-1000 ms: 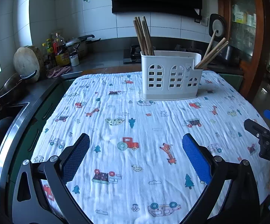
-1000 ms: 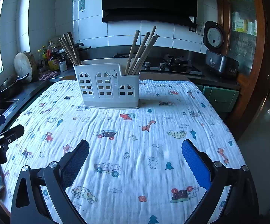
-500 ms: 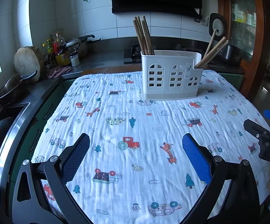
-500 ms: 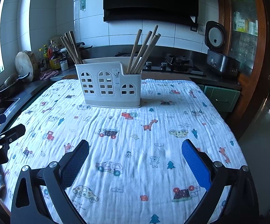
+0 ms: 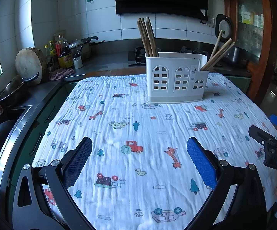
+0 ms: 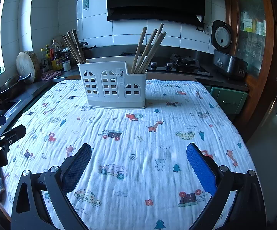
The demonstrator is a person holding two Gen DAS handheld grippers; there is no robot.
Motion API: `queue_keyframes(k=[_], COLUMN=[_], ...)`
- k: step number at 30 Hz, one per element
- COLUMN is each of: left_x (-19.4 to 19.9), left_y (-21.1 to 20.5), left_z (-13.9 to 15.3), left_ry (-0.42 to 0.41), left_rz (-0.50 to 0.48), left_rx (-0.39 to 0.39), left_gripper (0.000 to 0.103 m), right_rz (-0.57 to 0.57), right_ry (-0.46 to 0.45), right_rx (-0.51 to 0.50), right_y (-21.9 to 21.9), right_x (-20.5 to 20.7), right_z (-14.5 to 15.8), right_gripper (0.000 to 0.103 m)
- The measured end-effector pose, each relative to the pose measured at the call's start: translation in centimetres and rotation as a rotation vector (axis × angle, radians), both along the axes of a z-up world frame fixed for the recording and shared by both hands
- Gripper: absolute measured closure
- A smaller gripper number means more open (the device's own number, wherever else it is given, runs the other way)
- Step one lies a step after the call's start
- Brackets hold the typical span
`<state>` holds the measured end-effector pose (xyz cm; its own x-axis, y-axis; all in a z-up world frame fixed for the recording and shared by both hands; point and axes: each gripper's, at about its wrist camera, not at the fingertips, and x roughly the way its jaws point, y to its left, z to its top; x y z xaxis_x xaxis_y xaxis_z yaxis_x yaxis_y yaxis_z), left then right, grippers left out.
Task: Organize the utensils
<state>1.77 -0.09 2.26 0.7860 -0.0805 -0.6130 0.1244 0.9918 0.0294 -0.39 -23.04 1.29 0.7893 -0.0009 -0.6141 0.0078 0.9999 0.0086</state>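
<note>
A white plastic utensil holder (image 5: 175,80) stands at the far middle of the table, also in the right wrist view (image 6: 113,85). Dark wooden chopsticks (image 5: 148,36) stand in its left compartment, also seen from the right (image 6: 74,46). Lighter wooden chopsticks (image 5: 217,54) lean in its low right compartment, also seen from the right (image 6: 148,48). My left gripper (image 5: 138,161) is open and empty, low over the near cloth. My right gripper (image 6: 138,164) is open and empty, also near the front edge.
A white cloth with cartoon prints (image 5: 138,130) covers the table. A counter on the left holds a sink, pan (image 5: 14,90), round chopping block (image 5: 30,65) and bottles (image 5: 63,53). A stove (image 6: 180,63) and rice cooker (image 6: 228,57) stand behind. The right gripper shows at the right edge (image 5: 272,145).
The right wrist view has crept slightly nearer the holder. The left gripper has hardly moved. Both grippers stay open and empty.
</note>
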Motion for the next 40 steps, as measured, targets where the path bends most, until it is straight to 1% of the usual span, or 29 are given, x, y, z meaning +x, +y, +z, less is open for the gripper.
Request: queue_keyframes(k=[26, 33, 40], left_x=[-0.08, -0.07, 0.03], left_y=[-0.17, -0.25, 0.14], left_z=[0.07, 0.05, -0.06], left_ry=[0.001, -0.004, -0.001], left_rz=[-0.008, 0.005, 0.014], left_rx=[0.001, 0.018, 0.008], left_gripper=[0.005, 0.005, 0.005], right_rz=[0.017, 0.019, 0.019], right_ry=[0.004, 0.005, 0.012], right_rx=[-0.001, 0.002, 0.002], right_y=[0.45, 0.45, 0.81], right_x=[0.18, 0.21, 0.32], right_z=[-0.04, -0.17, -0.29], right_gripper=[0.007, 0.007, 0.007])
